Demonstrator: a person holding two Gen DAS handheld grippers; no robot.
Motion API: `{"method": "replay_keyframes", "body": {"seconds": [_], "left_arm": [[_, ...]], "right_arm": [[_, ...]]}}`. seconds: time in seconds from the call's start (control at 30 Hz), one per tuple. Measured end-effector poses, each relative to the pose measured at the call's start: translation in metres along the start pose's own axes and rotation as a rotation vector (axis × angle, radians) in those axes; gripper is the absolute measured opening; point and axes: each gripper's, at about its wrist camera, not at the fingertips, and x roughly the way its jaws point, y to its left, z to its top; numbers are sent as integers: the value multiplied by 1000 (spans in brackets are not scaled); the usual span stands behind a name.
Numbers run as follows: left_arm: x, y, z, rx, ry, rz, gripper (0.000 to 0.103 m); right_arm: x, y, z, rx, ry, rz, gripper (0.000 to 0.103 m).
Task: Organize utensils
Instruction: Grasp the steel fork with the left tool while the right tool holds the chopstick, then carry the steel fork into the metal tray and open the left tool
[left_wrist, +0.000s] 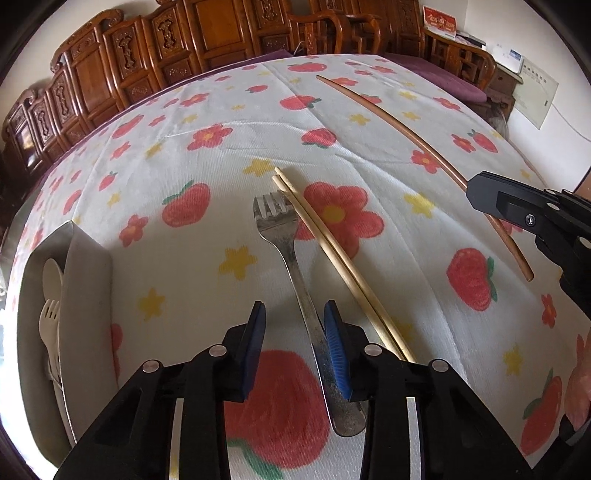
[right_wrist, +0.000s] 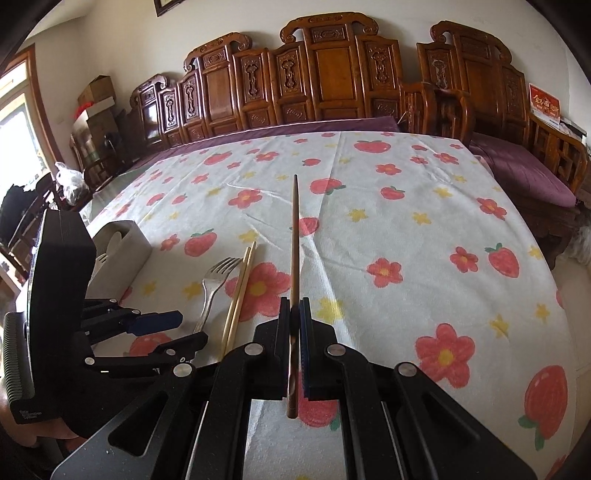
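Note:
A metal fork (left_wrist: 291, 258) lies on the flowered tablecloth, its handle running between the open jaws of my left gripper (left_wrist: 294, 314), close to the right pad. A pair of pale wooden chopsticks (left_wrist: 332, 258) lies just right of the fork. My right gripper (right_wrist: 294, 306) is shut on a dark brown chopstick (right_wrist: 294, 236) and holds it pointing away over the table; that chopstick also shows in the left wrist view (left_wrist: 424, 147). The fork (right_wrist: 214, 284) and pale chopsticks (right_wrist: 240, 291) lie to its left.
A grey utensil holder (left_wrist: 88, 266) stands at the left with a pale plastic spoon and fork (left_wrist: 50, 314) inside; it also shows in the right wrist view (right_wrist: 122, 251). Carved wooden chairs (right_wrist: 314, 77) line the table's far side.

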Motion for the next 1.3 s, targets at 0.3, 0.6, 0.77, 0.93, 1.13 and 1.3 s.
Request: {"method": "replay_keyframes", "body": {"seconds": [0.3,0.6,0.77,0.93,1.13,1.3], "left_arm": [[-5,6,-6,0,14,-31,7],[-23,19,-20,3,-20,-22,7],[-35,27,-22,-4,-52,-4,7],[-50,35,-25,-11,-76,-8,7],[-75,49,-31,-38,-117,-17,7],[-100,64,-33,-62,-164,-26,7]], "right_arm": [[-1,1,1,0,-2,12,6],[-1,8,3,-11,-4,31,6],[-1,10,3,-12,0,37,6],[-1,16,7,-11,-1,51,6],[-4,33,11,-43,-12,82,6],[-7,44,14,-66,-15,96,6]]}}
